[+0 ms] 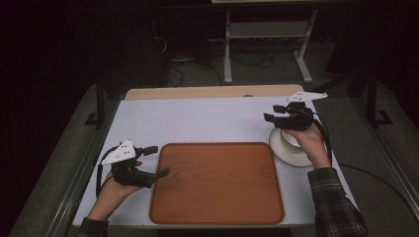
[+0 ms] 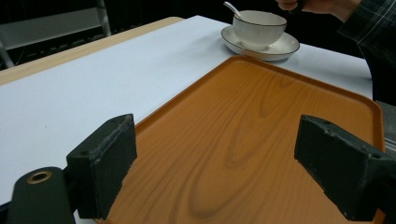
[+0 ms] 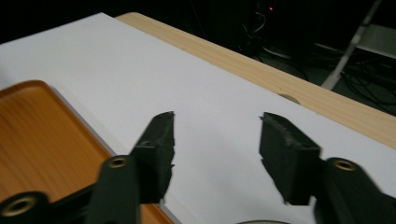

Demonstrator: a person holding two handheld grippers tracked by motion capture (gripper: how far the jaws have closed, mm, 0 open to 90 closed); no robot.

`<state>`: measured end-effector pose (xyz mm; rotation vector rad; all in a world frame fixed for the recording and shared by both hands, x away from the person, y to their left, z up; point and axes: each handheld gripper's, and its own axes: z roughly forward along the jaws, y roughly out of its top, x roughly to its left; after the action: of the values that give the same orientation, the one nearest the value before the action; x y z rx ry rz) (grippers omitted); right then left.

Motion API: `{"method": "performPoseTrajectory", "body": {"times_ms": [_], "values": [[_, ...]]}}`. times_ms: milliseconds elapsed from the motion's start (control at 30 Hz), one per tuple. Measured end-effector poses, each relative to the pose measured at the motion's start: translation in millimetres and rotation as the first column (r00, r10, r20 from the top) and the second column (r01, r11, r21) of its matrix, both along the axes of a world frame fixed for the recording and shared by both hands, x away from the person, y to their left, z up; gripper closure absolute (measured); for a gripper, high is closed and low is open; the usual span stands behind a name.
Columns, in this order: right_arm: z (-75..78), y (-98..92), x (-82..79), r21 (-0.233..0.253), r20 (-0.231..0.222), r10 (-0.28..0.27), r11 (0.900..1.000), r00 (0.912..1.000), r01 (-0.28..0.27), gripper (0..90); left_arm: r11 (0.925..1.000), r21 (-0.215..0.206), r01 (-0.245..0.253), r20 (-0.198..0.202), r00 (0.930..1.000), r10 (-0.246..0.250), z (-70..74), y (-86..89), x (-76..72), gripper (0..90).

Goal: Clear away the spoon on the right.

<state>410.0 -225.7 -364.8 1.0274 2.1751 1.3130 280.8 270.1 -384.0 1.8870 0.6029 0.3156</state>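
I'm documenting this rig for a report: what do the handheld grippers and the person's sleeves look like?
Both the left gripper and the right gripper are black, with two blocky jaws, brass-coloured rivets, a grey three-cornered plate on top and a trailing black cable. The sleeves are dark plaid.

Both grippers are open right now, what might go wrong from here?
The right gripper hovers right over the cup and saucer; dropping carelessly might knock the spoon out or tip the cup. The saucer sits near the table's right edge. The left gripper's fingers overhang the tray rim and might nudge it.
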Motion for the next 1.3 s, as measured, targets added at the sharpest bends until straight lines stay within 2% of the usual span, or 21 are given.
{"method": "performPoseTrajectory", "body": {"times_ms": [100,200,300,433,500,767,1300], "values": [[-6.0,-3.1,4.6,-0.016,-0.018,-0.025,1.0,0.9995,0.025,62.6,1.0,-0.001,-0.005,0.0,1.0,0.005,-0.5,0.9,0.5,12.6],[-10.2,-5.0,8.4,-0.05,-0.024,-0.073,0.996,0.997,0.072,77.1,1.0,0.002,-0.005,0.0,1.0,0.005,-0.9,1.0,0.7,12.6],[-11.6,-9.4,10.0,-0.056,-0.023,-0.117,0.992,0.9929,0.115,89.7,1.0,0.004,-0.005,-0.003,1.0,0.005,-1.4,1.1,0.9,12.6],[-13.2,-15.5,11.7,-0.071,-0.019,-0.153,0.986,0.9881,0.151,90.0,1.0,0.0,-0.009,-0.005,1.0,0.009,-2.0,2.1,1.3,12.6],[-15.0,-19.5,13.2,-0.061,-0.032,-0.166,0.985,0.9855,0.164,90.0,0.9999,0.003,-0.01,-0.008,0.9999,0.01,-3.2,2.5,2.0,12.6],[-21.6,-36.7,17.5,-0.073,-0.061,-0.223,0.973,0.9729,0.218,90.0,0.9999,0.008,-0.013,-0.014,0.9998,0.013,-5.7,2.9,3.8,12.7],[-23.2,-51.2,17.5,-0.113,-0.067,-0.277,0.957,0.9586,0.268,90.0,0.9999,0.011,-0.012,-0.01,0.9999,0.012,-4.4,2.7,3.0,12.8]]}}
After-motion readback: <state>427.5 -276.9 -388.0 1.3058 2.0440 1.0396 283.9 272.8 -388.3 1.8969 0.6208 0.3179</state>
